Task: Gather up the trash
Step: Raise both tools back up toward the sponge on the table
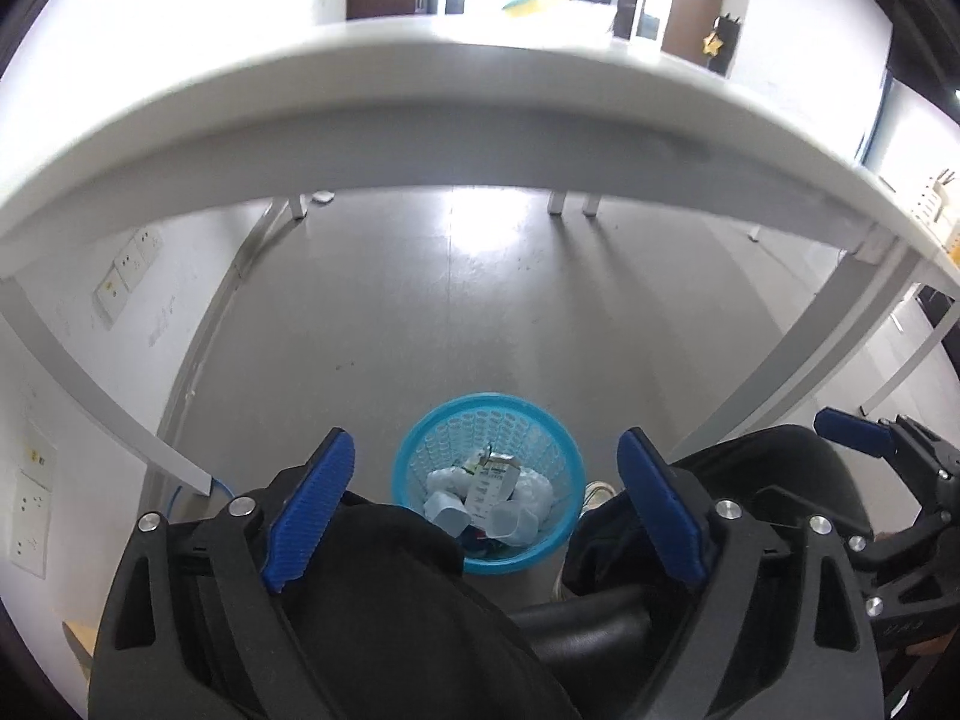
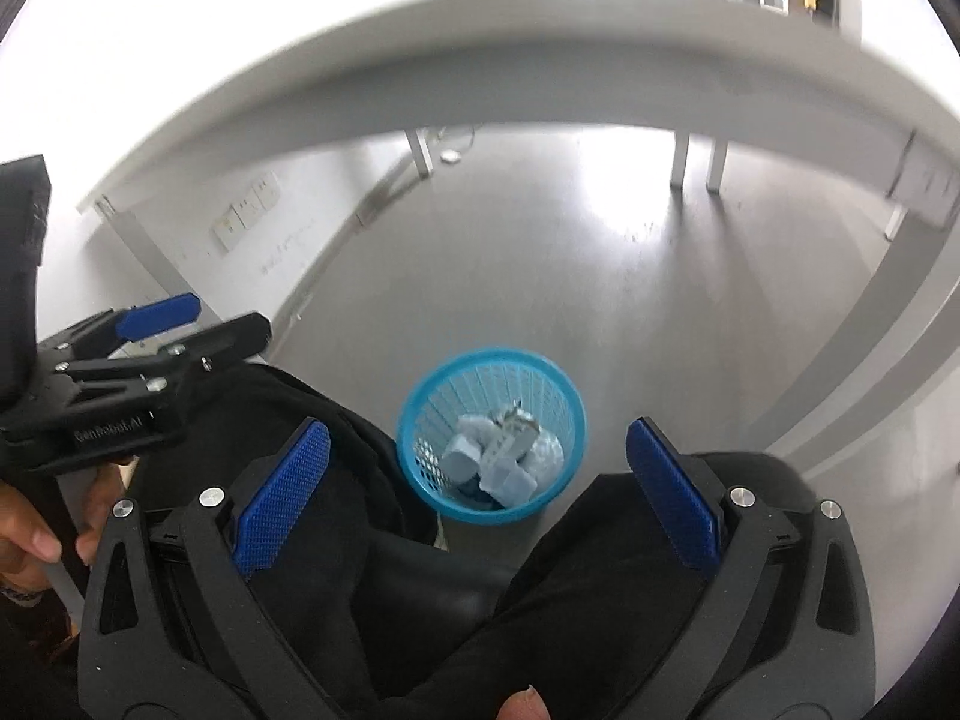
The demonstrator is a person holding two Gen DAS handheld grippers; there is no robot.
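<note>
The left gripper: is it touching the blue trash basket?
Apart. In the left wrist view, the left gripper hangs above the blue trash basket, its jaws wide open with nothing between them; the basket stands on the floor below.

Office-like room: white desk, grey floor, wall sockets, blue wastebasket under desk.

Between our left gripper's spread fingers nothing is held; straight below that gap the blue basket stands on the floor, heaped with trash. Our dark-trousered knees crowd both sides under the fingers, overlapping the basket's near rim. Ahead and above the fingertips the white table edge bars the way. Beyond the basket, bare grey floor lies open. Right gripper: same gap, jaws wide apart.
</note>
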